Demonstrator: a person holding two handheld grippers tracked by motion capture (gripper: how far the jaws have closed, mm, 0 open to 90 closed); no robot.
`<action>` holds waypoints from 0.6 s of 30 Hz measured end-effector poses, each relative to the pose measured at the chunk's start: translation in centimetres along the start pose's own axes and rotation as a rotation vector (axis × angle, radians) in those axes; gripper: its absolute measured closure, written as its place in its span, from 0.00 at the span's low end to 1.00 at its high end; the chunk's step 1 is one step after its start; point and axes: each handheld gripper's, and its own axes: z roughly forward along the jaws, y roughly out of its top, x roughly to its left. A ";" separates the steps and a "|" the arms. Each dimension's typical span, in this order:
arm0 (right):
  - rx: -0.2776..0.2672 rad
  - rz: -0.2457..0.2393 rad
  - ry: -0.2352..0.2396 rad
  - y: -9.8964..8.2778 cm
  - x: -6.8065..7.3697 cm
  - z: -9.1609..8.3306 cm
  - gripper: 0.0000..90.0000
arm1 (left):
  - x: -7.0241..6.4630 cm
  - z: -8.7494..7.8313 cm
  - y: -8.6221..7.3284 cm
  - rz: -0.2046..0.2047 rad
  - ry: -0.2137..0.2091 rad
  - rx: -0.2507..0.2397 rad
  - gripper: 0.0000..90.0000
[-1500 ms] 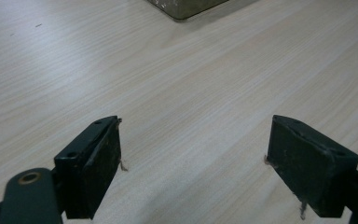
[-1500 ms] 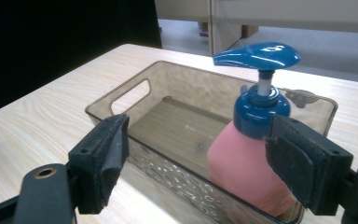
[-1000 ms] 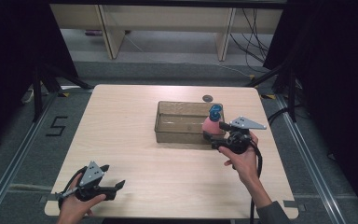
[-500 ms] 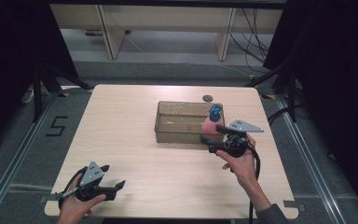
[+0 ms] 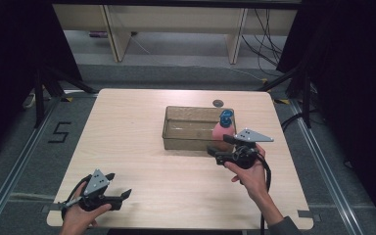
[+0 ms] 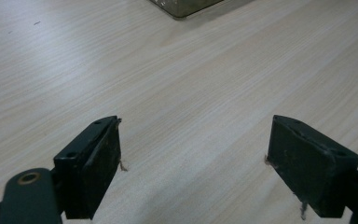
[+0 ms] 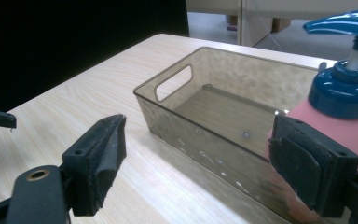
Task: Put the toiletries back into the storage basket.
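Both grippers stand wide: the right gripper [image 5: 212, 150] just outside the bin [image 5: 176, 139], probably clear of the pink pump bottle [image 5: 223, 128] standing inside, while the left gripper [image 5: 123, 195] rests idle.

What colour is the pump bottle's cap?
Blue, on a pink pump bottle; cap clearest in the right gripper view.
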 end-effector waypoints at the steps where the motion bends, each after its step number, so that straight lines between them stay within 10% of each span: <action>1: -0.011 -0.027 -0.003 0.0 -0.1 0.0 0.22 | 0.0 0.0 0.0 -0.007 0.001 0.001 0.19; 18: 0.014 0.009 0.031 -1.0 0.8 0.0 0.22 | 0.0 0.0 0.0 -0.006 -0.001 0.003 0.19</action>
